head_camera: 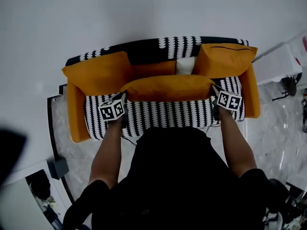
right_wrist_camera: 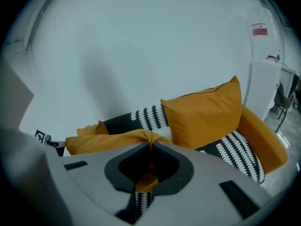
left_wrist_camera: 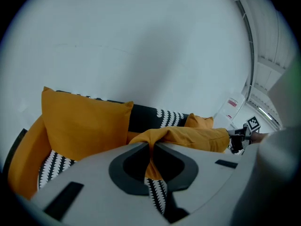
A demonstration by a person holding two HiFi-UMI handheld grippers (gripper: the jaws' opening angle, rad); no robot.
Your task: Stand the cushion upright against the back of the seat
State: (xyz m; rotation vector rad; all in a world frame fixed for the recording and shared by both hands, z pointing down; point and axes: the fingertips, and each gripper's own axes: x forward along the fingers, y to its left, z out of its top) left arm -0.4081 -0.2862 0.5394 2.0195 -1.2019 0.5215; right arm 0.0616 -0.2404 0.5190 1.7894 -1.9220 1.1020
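Left gripper [head_camera: 123, 97]: pinching the left corner of the middle orange cushion [head_camera: 168, 87]; jaws standing almost together, with a fold of orange fabric squeezed between them in the left gripper view [left_wrist_camera: 151, 157].
Right gripper [head_camera: 214, 91]: pinching the opposite, right corner of the same cushion; jaws nearly closed, with bunched orange fabric gripped between them in the right gripper view [right_wrist_camera: 150, 161].
Middle orange cushion: stretching lengthwise across the sofa between the two grippers, over the striped seat [head_camera: 168, 114] and in front of the backrest [head_camera: 148, 49]; lying long and low, not standing against the back. Not showing whether its underside is touching the seat. Running away to the right in the left gripper view [left_wrist_camera: 197, 136] and to the left in the right gripper view [right_wrist_camera: 108, 140].
Left orange cushion [head_camera: 98, 73]: standing upright in the left corner, leaning on the backrest beside the left armrest [head_camera: 76, 114]; also showing in the left gripper view [left_wrist_camera: 82, 126].
Right orange cushion [head_camera: 224, 60]: standing upright in the right corner against the backrest, next to the right armrest [head_camera: 252, 92]; filling the right of the right gripper view [right_wrist_camera: 204, 117].
White item [head_camera: 185, 65]: sitting at the backrest between the two upright cushions, behind the held one; too small to be identifying.
Sofa: standing against a white wall [head_camera: 144, 8] on a grey marbled floor [head_camera: 273, 123].
Forearms [head_camera: 108, 152]: reaching forward from a person in black, one to each gripper.
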